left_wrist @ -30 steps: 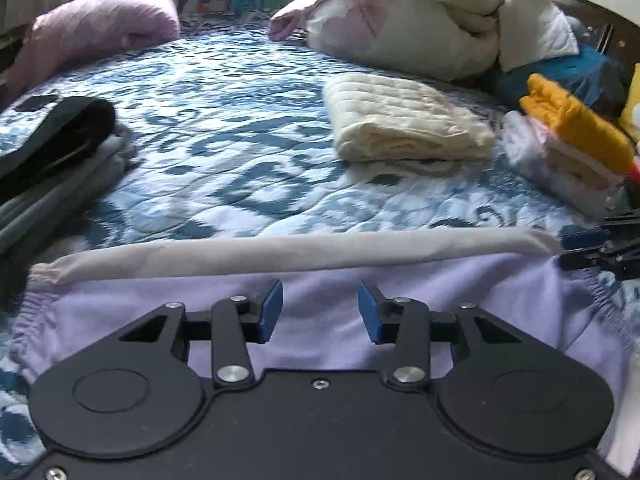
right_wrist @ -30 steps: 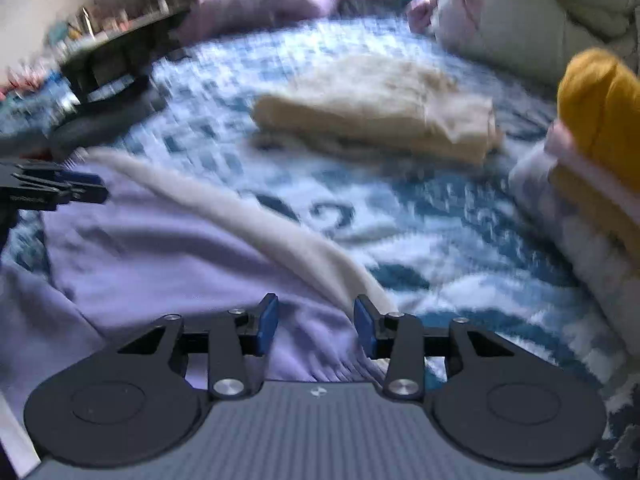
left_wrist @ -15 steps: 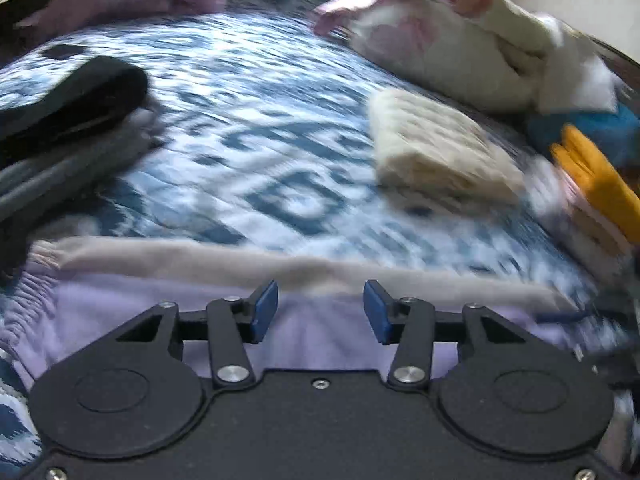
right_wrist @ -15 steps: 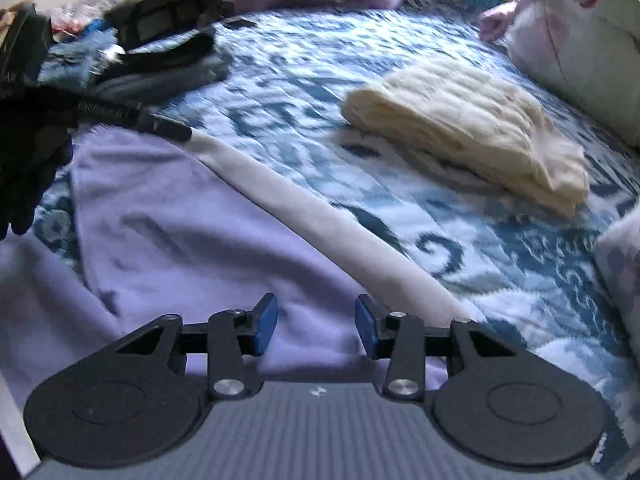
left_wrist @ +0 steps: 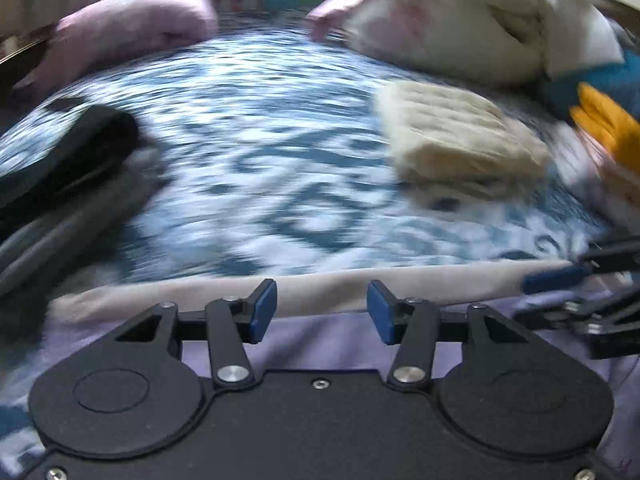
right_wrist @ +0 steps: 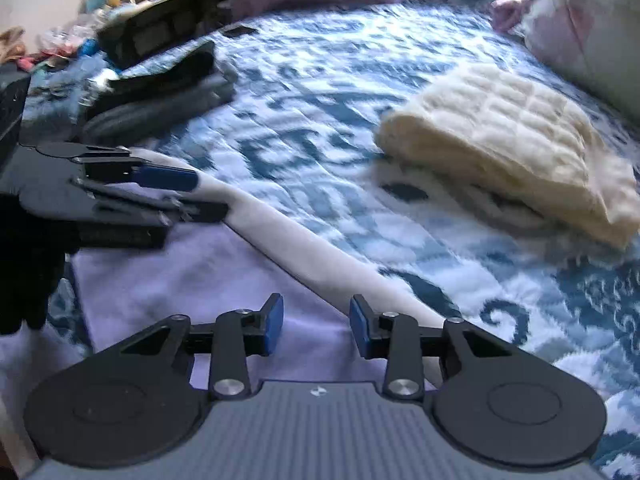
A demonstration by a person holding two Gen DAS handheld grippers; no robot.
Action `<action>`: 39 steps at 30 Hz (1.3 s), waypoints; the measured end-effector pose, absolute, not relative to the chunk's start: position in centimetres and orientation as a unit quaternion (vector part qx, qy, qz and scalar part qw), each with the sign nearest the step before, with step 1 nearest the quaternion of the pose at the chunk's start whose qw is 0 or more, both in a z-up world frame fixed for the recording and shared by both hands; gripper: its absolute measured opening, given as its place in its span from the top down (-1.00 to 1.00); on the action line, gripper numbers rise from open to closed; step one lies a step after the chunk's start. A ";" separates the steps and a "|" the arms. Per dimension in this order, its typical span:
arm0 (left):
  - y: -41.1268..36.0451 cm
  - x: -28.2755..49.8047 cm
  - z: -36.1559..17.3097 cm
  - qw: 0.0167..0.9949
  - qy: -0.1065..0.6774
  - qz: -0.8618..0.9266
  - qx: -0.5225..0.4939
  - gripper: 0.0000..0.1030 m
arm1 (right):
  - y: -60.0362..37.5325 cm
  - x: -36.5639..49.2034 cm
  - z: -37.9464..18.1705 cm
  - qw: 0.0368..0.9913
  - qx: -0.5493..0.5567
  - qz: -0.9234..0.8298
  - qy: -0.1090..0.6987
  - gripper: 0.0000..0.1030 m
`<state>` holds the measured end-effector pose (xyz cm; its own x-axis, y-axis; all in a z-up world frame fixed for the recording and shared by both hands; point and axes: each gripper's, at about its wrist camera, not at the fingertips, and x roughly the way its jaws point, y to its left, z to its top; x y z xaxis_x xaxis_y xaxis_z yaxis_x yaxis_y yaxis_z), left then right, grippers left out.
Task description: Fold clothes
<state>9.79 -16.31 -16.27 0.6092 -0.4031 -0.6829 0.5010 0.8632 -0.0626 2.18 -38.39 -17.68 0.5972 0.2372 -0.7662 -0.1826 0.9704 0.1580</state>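
Observation:
A lilac garment [left_wrist: 328,344] with a beige waistband [left_wrist: 320,292] lies flat on the blue patterned bedspread [left_wrist: 280,184]. My left gripper [left_wrist: 321,310] is open and empty, just above the band. My right gripper [right_wrist: 316,326] is open and empty over the same garment [right_wrist: 200,280], near the right end of the band [right_wrist: 304,248]. Each gripper shows in the other's view, the right one [left_wrist: 576,280] at the band's right end, the left one [right_wrist: 168,196] near its left end.
A folded cream quilted piece [left_wrist: 456,140] lies further back on the right, also in the right wrist view [right_wrist: 512,144]. A stack of black and grey folded clothes [left_wrist: 68,176] sits at left. Pillows [left_wrist: 132,32], a bedding heap [left_wrist: 460,28] and yellow cloth [left_wrist: 608,132] line the far side.
Both grippers stay open and have shifted forward over the lilac garment toward the beige band. The views are blurred by motion. The garment has not visibly moved.

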 end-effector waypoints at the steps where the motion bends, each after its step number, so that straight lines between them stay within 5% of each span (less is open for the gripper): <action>1: -15.1 10.0 -16.3 0.894 0.369 -0.246 0.060 0.05 | -38.1 2.1 -17.8 0.890 0.026 0.127 0.437 0.27; 7: -9.9 15.0 -18.8 0.902 0.399 -0.148 0.069 -0.08 | -37.5 2.9 -19.4 0.882 -0.035 0.100 0.458 0.12; 11: -8.1 15.4 -17.1 0.908 0.394 -0.143 0.025 0.14 | -40.0 2.6 -18.9 0.887 -0.033 0.070 0.456 0.08; 23: -15.5 0.0 -14.7 0.880 0.358 -0.306 0.058 0.14 | -46.6 -7.2 -14.7 0.863 -0.138 0.088 0.479 0.08; 29: -19.8 -5.4 -14.5 0.867 0.362 -0.342 0.021 0.15 | -50.5 -13.7 -13.7 0.884 -0.028 0.077 0.460 0.08; 35: -23.9 -9.5 -15.9 0.852 0.381 -0.357 0.030 0.16 | -44.4 -20.2 -14.5 0.896 -0.072 0.152 0.411 0.20; 39: -28.2 -12.8 -18.9 0.831 0.413 -0.355 0.114 0.16 | -40.3 -21.2 -18.1 0.859 -0.169 0.165 0.454 0.25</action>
